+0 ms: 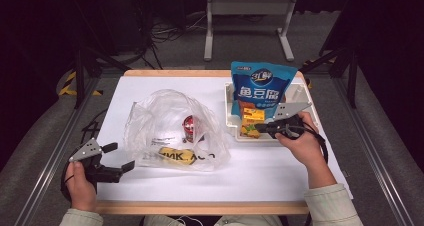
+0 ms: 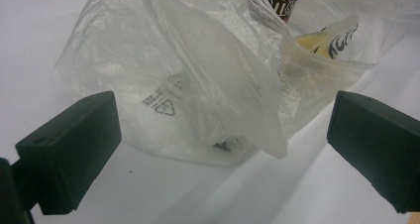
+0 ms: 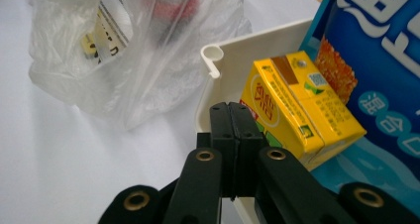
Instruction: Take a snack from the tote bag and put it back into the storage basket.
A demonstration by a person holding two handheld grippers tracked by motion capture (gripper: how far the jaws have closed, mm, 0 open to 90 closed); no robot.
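The right hand-held gripper (image 1: 261, 129) sits at the near left corner of the white tray (image 1: 300, 93), which stands at the surface's far right. Its jaws are pressed flat together with nothing between them, just beside the yellow drink carton (image 3: 297, 110) and level with the tray's rim. The carton lies tilted inside the tray, leaning against the tall blue snack bag (image 1: 260, 86) that stands upright behind it.

The left hand-held gripper (image 1: 120, 156) rests near the surface's near left corner, jaws spread wide and empty, pointed at the crumpled clear plastic bag (image 1: 155, 121) lying mid-surface. Inside that bag I can make out a red candy tube (image 1: 190, 126) and a yellow packet (image 1: 176, 156) nearer the front edge. The white surface (image 1: 280, 176) between bag and tray is bare.
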